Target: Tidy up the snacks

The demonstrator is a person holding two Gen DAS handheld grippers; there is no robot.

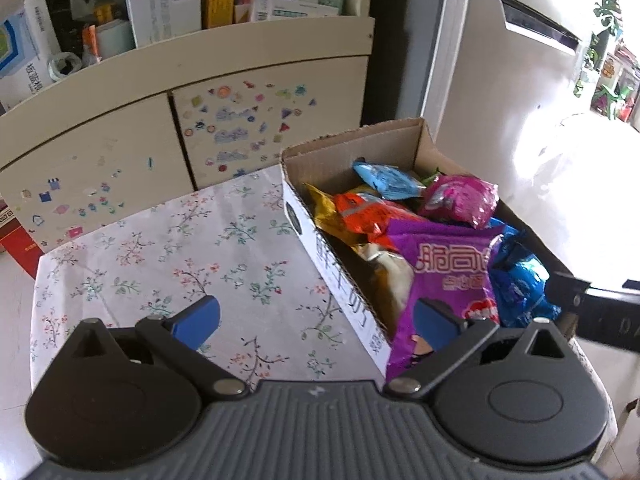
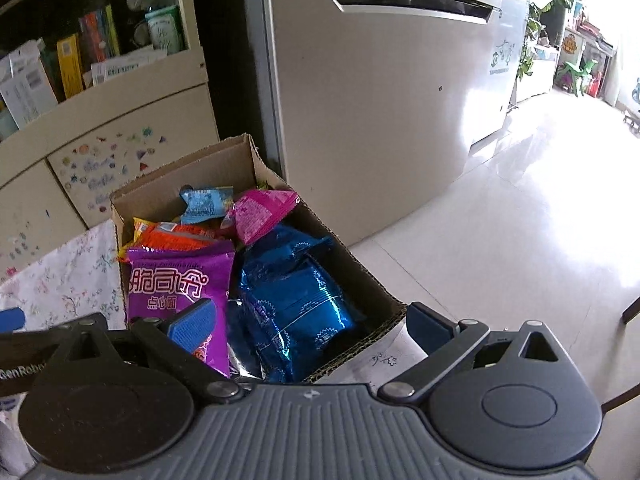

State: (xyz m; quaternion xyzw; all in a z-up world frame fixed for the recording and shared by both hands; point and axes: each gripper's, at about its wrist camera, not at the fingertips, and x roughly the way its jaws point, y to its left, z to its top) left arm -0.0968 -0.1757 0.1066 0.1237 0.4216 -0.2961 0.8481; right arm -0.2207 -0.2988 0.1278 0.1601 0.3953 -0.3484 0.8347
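Note:
A cardboard box (image 1: 352, 140) (image 2: 192, 164) full of snack packets stands at the table's right edge. On top lie a purple packet (image 1: 444, 264) (image 2: 180, 280), shiny blue packets (image 1: 516, 284) (image 2: 296, 296), a pink packet (image 1: 460, 200) (image 2: 260, 212), an orange one (image 1: 368, 212) and a light blue one (image 1: 388, 180). My left gripper (image 1: 316, 320) is open, straddling the box's near left wall, its right finger over the purple packet. My right gripper (image 2: 312, 324) is open above the box's near end, over the blue packets, and holds nothing.
A floral tablecloth (image 1: 180, 256) covers the table left of the box. Behind stands a cream cabinet (image 1: 120, 128) with stickers and a cluttered shelf. A refrigerator (image 2: 380, 100) stands to the right, with a bright tiled floor (image 2: 520, 220) beyond.

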